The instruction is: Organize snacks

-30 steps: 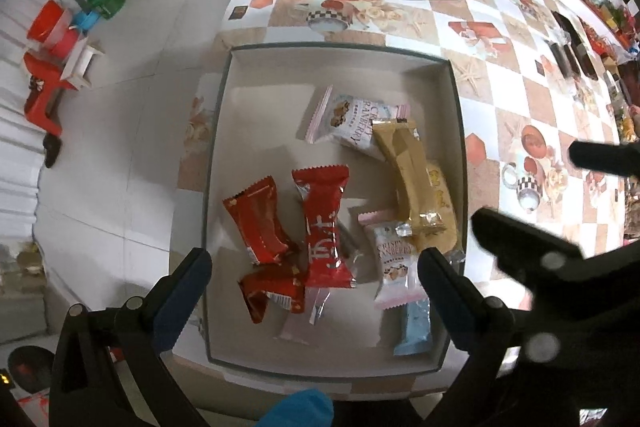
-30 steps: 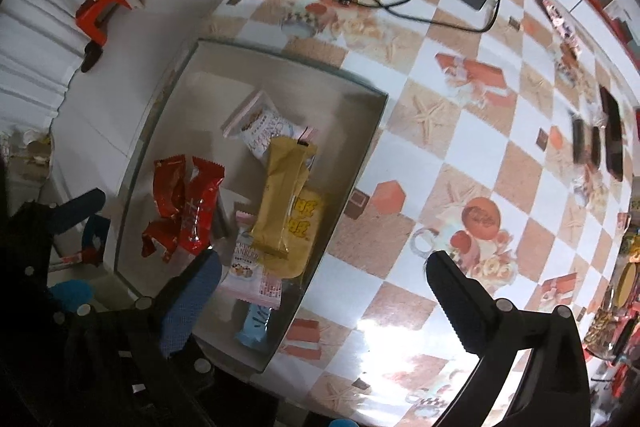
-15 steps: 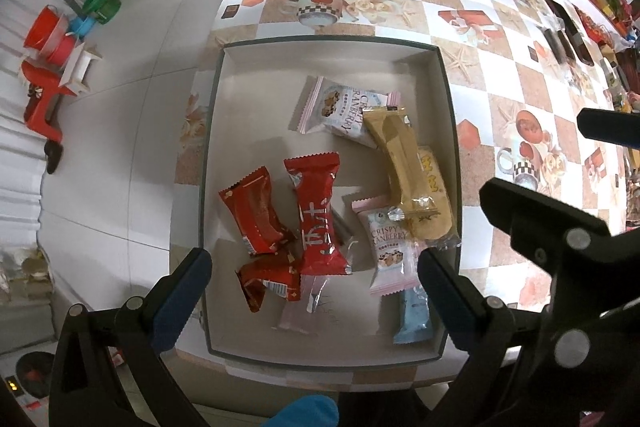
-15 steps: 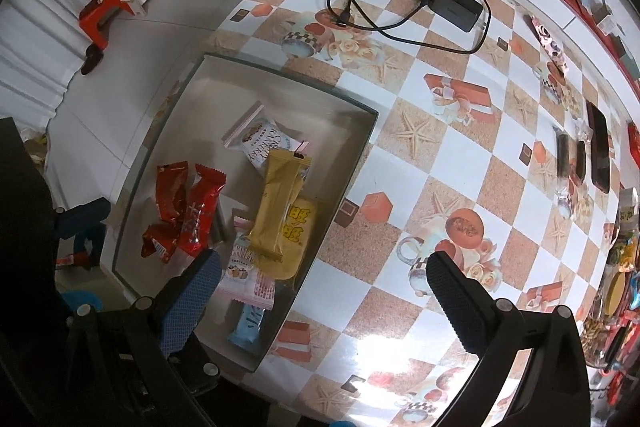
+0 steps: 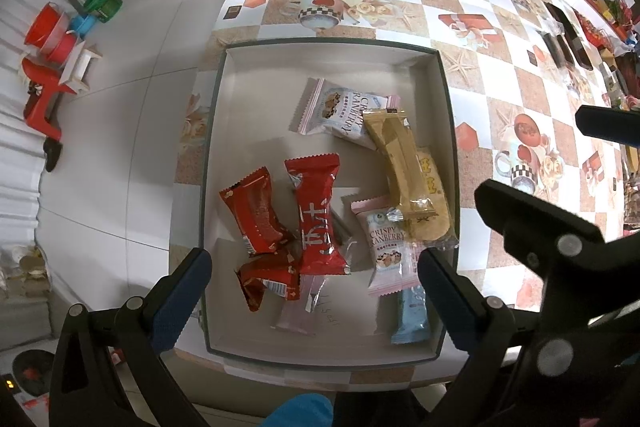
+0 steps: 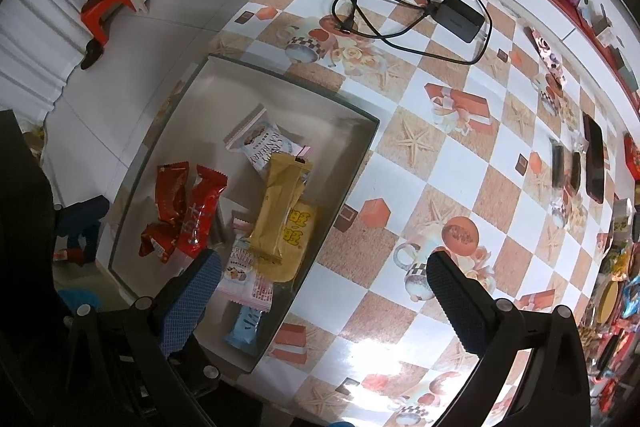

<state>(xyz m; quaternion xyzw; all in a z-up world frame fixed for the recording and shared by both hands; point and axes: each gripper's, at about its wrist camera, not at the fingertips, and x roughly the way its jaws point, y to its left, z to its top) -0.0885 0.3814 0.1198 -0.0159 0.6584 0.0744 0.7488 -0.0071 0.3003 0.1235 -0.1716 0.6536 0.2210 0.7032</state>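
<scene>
Over the tray [image 5: 447,131] we hold both grippers, and compared with a second ago the whole scene sits lower and smaller in both views: we have drawn up and back from it. Nothing inside the tray has shifted, and both claws are spread wide and empty, so we judge the sorting is either finished or paused between picks.

Around the tray, the table [image 6: 460,163] stretches away on its right side with plenty of bare cloth for moving; a coiled cable [image 6: 384,11] lies well beyond the tray's far rim. The tray's left and near rims sit close to the table edge, with floor beyond, so there is little margin there.

Inside the tray, the far half is bare. The snacks crowd the near half: red packs [image 5: 316,215] toward the left wall, a gold bar [image 5: 400,159] lying over others by the right wall, a blue pack [image 5: 412,315] at the near right corner.

Our left gripper [image 5: 314,279] hangs above the tray's near rim; our right gripper [image 6: 324,283] straddles the tray's right wall.
</scene>
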